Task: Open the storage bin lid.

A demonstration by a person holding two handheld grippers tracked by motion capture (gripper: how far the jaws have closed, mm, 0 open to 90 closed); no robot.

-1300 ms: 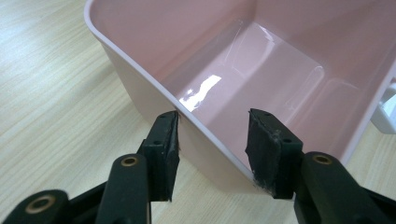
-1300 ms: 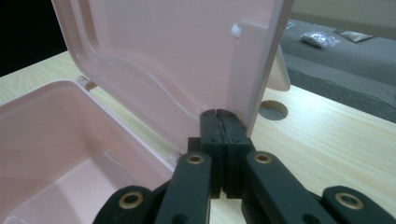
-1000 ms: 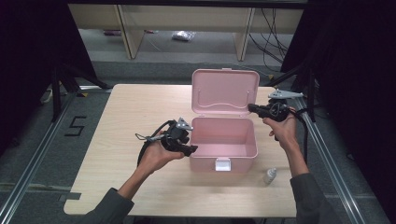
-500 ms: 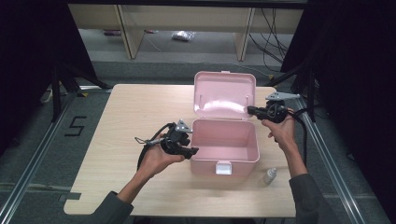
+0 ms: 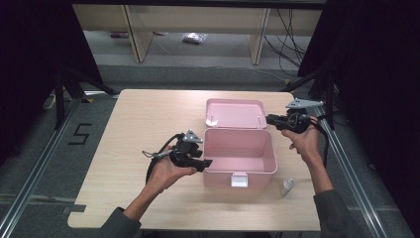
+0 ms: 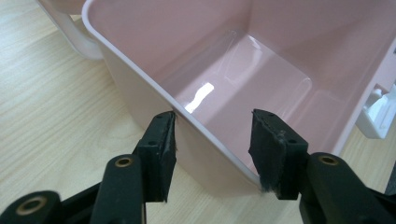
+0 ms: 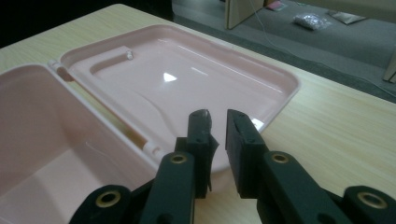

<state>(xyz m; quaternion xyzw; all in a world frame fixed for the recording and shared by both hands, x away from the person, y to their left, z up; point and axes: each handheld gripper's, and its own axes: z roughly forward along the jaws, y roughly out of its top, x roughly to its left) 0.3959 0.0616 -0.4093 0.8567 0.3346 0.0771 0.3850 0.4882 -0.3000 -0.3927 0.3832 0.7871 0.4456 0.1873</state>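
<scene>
Item: pink box (image 5: 239,157), lid (image 5: 236,113) swung fully open and lying flat on the table (image 5: 143,119) behind the body.
Location: right of table centre, nearer the front edge; white latch (image 5: 239,179) faces the front edge.
Long axis: parallel to the front edge; hinge along the rear rim.
Handling estimate: thin moulded plastic, empty, likely light; glossy walls, probably slippery; walls may flex.
Grip point: rim of a side wall, or the lid's free edge.
Left gripper (image 6: 212,140): jaws apart, straddling the box's left wall, not clamped.
Right gripper (image 7: 217,125): jaws nearly closed, narrow gap, holding nothing, over the lid's right corner.
Nearby: small bottle (image 5: 286,186) at the box's front right.
</scene>
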